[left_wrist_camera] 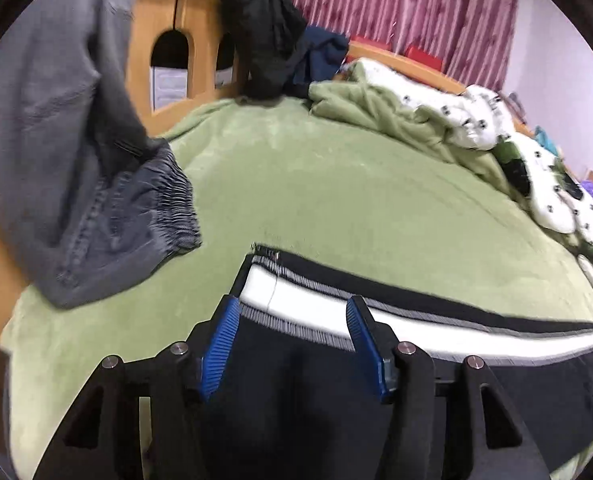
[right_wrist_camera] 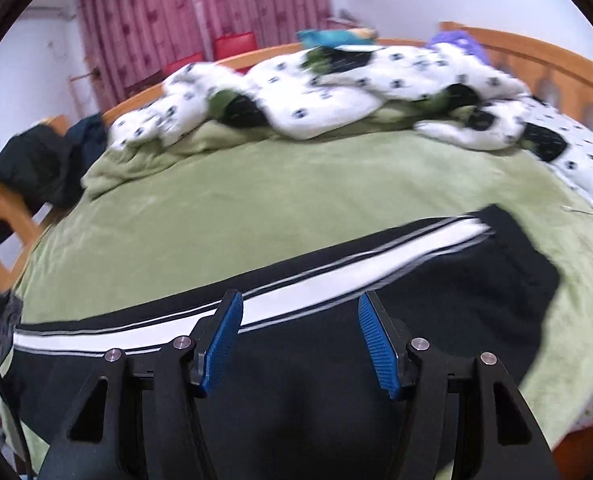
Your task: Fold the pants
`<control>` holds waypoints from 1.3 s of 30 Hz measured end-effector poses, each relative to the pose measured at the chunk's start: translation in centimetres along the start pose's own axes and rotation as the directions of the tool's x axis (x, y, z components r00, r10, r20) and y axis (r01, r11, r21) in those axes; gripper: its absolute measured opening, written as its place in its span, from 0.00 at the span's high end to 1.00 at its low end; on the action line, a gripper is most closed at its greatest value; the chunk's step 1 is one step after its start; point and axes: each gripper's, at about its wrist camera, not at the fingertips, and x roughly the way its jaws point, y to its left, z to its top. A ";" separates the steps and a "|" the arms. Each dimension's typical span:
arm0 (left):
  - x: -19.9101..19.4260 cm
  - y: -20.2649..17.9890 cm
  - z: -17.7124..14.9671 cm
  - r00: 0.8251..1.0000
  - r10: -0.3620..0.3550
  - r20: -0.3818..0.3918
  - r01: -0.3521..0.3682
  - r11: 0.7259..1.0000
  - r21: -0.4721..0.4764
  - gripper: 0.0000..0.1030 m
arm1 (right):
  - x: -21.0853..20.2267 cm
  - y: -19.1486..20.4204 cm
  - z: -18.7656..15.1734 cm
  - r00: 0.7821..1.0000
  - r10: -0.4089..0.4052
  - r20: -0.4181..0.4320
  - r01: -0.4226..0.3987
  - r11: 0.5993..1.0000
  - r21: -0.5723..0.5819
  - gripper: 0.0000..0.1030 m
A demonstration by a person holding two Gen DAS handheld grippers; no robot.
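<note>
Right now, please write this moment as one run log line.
black pants: flat on green blanket | left gripper: open | right gripper: open | grey pants: aside

Both wrist cameras look steeply down, close over the same black pants [left_wrist_camera: 436,312] (striped) on the green bed [right_wrist_camera: 256,208].

A green fleece blanket [right_wrist_camera: 224,200] covers the bed, and along its far side lies a rumpled white duvet [right_wrist_camera: 336,96] with small dark prints, its green underside turned up in places. Grey jeans [left_wrist_camera: 56,140] hang at the left of the left wrist view, their hem resting on the blanket, beside a wooden bed frame [left_wrist_camera: 164,40] with arched cut-outs that has dark clothes [left_wrist_camera: 264,36] draped over it. Pink patterned curtains [right_wrist_camera: 200,12] hang behind, with red chair backs [right_wrist_camera: 232,46] in front of them
</note>
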 end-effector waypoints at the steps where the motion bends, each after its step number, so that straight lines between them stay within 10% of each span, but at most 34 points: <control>1: 1.4 0.2 0.7 1.000 0.009 -0.008 -0.009 1.000 -0.014 0.48 | 0.7 1.0 -0.3 1.000 0.007 -0.014 -0.008 1.000 -0.021 0.42; 9: 7.8 1.0 1.4 0.994 0.053 -0.098 -0.052 0.999 0.009 0.81 | 5.4 5.9 -2.5 0.995 -0.022 -0.093 0.007 0.986 -0.166 0.43; 13: 4.7 1.9 1.0 0.995 0.075 0.058 -0.075 0.997 -0.015 0.83 | 6.6 7.1 -2.6 0.996 -0.023 -0.085 0.003 0.975 -0.223 0.43; 17: 7.7 4.0 0.1 0.997 0.050 -0.059 -0.056 0.993 -0.100 0.83 | 8.5 7.6 -1.9 0.998 -0.034 -0.060 0.017 0.966 -0.258 0.43; 27: 3.6 2.3 -0.8 0.996 0.061 -0.060 -0.063 0.998 -0.030 0.74 | 14.8 5.8 -0.7 0.976 -0.083 -0.203 0.046 0.983 -0.180 0.42; 30: 0.6 2.0 -2.0 0.998 0.003 -0.065 -0.005 1.000 -0.030 0.55 | 12.0 6.0 -0.4 0.982 -0.020 -0.186 -0.001 0.994 -0.111 0.45; 39: -7.8 2.0 -12.8 0.939 -0.318 -0.132 0.300 0.943 -0.141 0.49 | 2.6 11.6 0.1 0.994 0.060 -0.090 -0.075 0.982 -0.171 0.44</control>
